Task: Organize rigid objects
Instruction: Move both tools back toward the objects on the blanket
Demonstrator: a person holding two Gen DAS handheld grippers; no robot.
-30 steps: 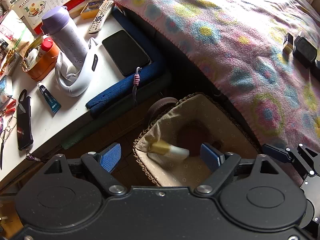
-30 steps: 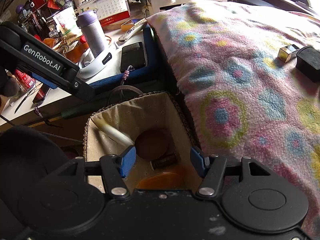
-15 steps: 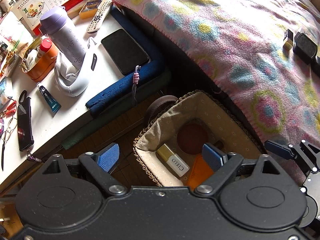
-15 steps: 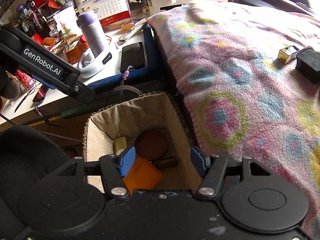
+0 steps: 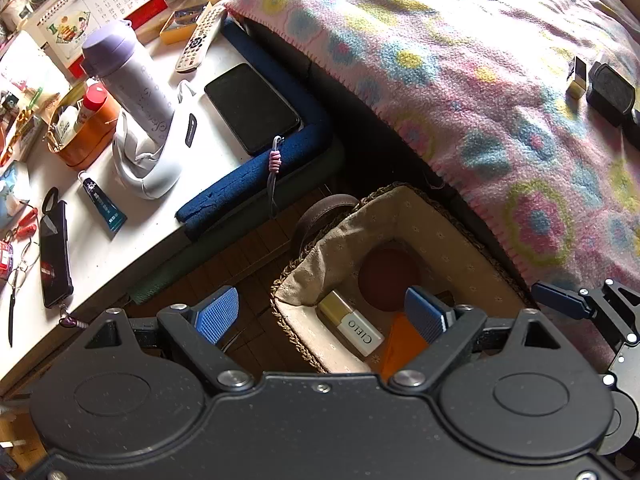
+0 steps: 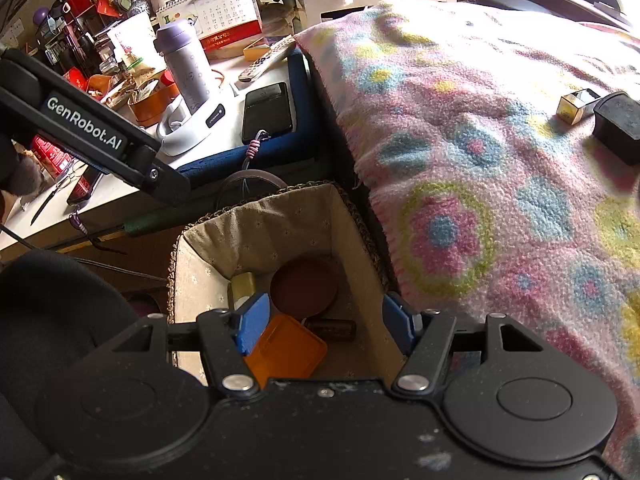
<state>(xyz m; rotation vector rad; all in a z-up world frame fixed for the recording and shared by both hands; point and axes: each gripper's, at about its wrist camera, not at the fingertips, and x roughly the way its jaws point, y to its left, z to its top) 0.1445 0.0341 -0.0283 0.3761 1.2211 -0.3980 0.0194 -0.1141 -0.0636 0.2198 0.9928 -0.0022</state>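
**Two wrist views, one basket**

Your left wrist view looks steeply down past its fingers at the basket [image 5: 400, 208], lower centre, desk [image 5: 120, 240] at left. Your right wrist view faces the same basket [image 6: 256, 216] from close above, blanket [image 6: 480, 160] at right. Both share basket, desk and blanket.

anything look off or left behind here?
Two items remain on the blanket, outside the basket: a small gold box and a black case. Nothing spilled or visibly damaged.
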